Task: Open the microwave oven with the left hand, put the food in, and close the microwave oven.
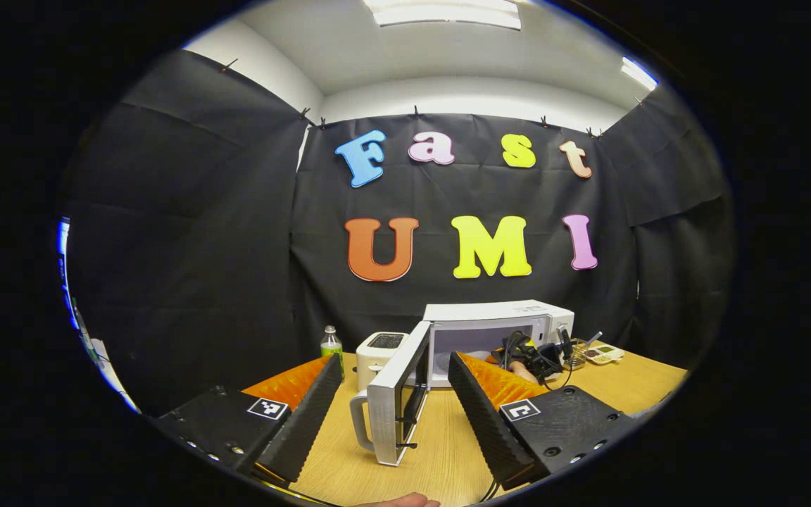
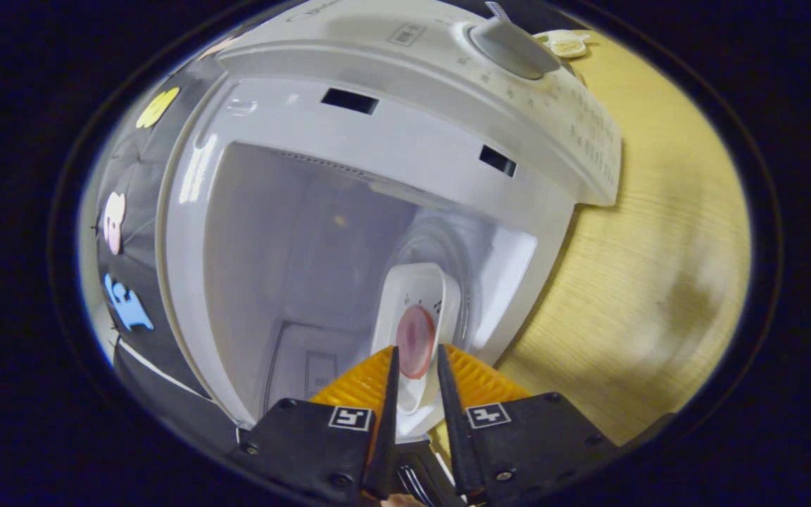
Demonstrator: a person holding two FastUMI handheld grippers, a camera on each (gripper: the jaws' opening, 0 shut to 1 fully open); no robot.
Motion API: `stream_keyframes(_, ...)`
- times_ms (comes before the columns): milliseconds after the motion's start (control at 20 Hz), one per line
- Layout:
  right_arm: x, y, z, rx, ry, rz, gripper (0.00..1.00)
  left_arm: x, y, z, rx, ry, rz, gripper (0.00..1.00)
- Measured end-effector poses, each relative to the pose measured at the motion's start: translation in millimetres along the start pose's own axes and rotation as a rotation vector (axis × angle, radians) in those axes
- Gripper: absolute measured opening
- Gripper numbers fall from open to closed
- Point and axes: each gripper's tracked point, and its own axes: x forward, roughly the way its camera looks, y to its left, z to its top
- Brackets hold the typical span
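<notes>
The white microwave (image 1: 497,313) stands at the back of the wooden table (image 1: 441,451), its door (image 1: 398,394) swung wide open. My left gripper (image 1: 395,359) is open; the door's edge and handle show in the gap between its fingers, untouched by either. My right gripper (image 1: 529,355), with a hand behind it, is at the oven's mouth. In the right gripper view, my right gripper (image 2: 416,366) is shut on the rim of a white plate (image 2: 412,292) carrying a pink slice of food (image 2: 415,341). The plate reaches into the lit cavity (image 2: 293,267).
A white toaster (image 1: 379,352) and a green-labelled bottle (image 1: 331,343) stand left of the microwave. A small tray of items (image 1: 602,353) lies to its right. The control knob (image 2: 511,46) sits on the microwave's panel, with bare table (image 2: 659,246) beside it.
</notes>
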Motion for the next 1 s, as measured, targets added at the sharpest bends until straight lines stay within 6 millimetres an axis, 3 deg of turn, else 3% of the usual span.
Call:
stream_keyframes(50,-6.6,1.1,0.9,-0.033,-0.006,0.007,0.54,-1.2,1.0,-1.7,-0.005,0.002,0.008,0.93)
stream_keyframes(100,-15.0,0.0,3.6,-0.068,-0.015,0.006,0.52,-2.6,0.8,-3.1,-0.012,0.009,0.009,0.94)
stream_keyframes(150,-21.1,-1.5,7.4,-0.100,-0.030,0.006,0.82,-4.9,2.2,-3.5,-0.018,0.012,0.014,0.94)
stream_keyframes(350,-55.5,-0.3,15.0,-0.270,-0.047,0.027,1.00,-10.9,18.0,-5.2,-0.032,0.014,0.051,0.93)
stream_keyframes(600,-124.5,10.8,12.7,-0.346,0.037,0.069,0.99,-11.9,54.1,-20.5,-0.067,0.051,0.144,0.93)
stream_keyframes(700,-156.7,21.8,17.9,-0.427,0.052,0.116,1.00,-5.1,55.9,-28.9,-0.090,0.071,0.119,0.94)
stream_keyframes(850,-201.1,38.5,32.6,-0.516,0.069,0.200,0.99,11.3,65.9,-43.9,-0.095,0.097,0.115,0.93)
stream_keyframes(1000,-243.5,44.5,62.1,-0.603,0.031,0.230,0.99,23.3,75.7,-59.3,-0.052,0.126,0.135,0.89)
